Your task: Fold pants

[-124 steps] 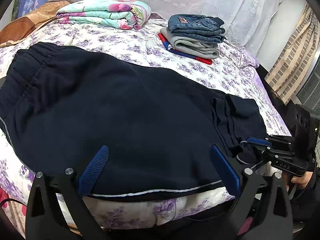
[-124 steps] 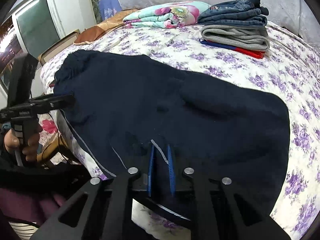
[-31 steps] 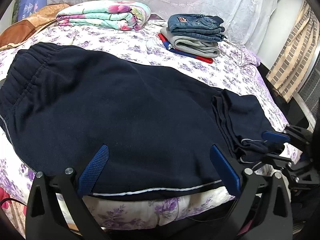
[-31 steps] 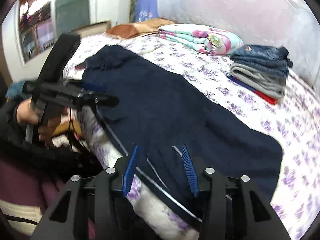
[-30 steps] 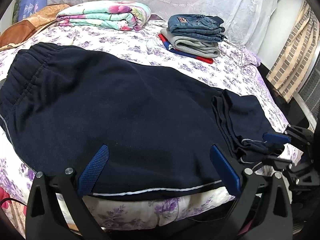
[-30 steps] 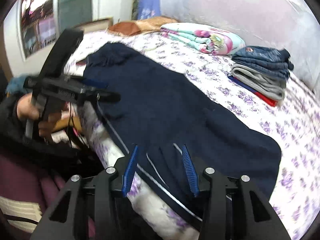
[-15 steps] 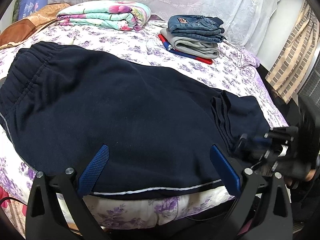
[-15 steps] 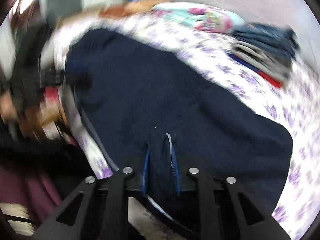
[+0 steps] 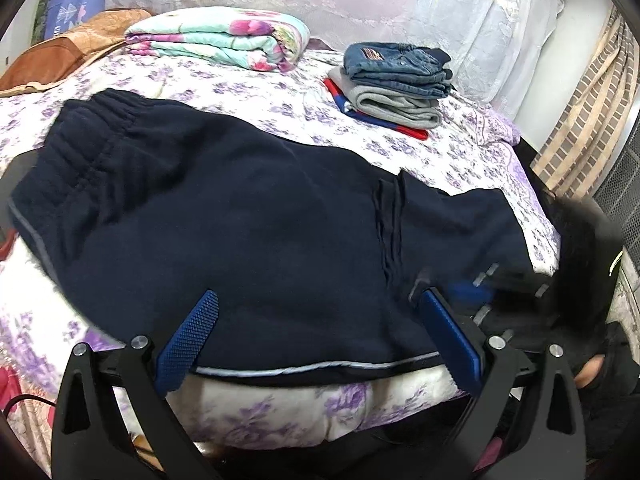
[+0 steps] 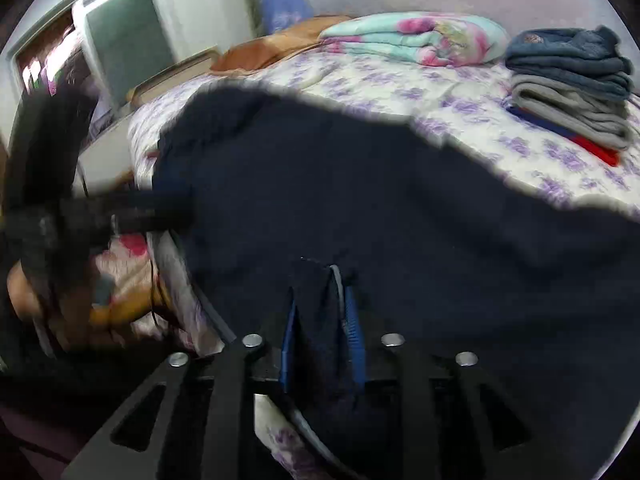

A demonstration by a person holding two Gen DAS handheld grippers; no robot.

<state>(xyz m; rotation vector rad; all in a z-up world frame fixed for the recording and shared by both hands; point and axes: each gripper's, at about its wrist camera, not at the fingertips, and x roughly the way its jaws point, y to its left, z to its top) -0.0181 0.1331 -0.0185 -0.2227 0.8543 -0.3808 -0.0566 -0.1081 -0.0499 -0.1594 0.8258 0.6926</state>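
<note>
Floral bed [image 9: 280, 100] carries the navy pants [image 9: 240, 232] along its near edge. Left gripper [image 9: 316, 336] fingers gape wide, empty; right gripper [image 10: 322, 320] fingers pinch a pants fold.

My left wrist camera is looking low over the bed's [image 9: 280, 104] near edge toward the headboard wall; my right one is sitting closer in, facing left along the bed — both are sharing the navy pants [image 9: 248, 224] and folded clothes stack [image 9: 396, 80].
</note>
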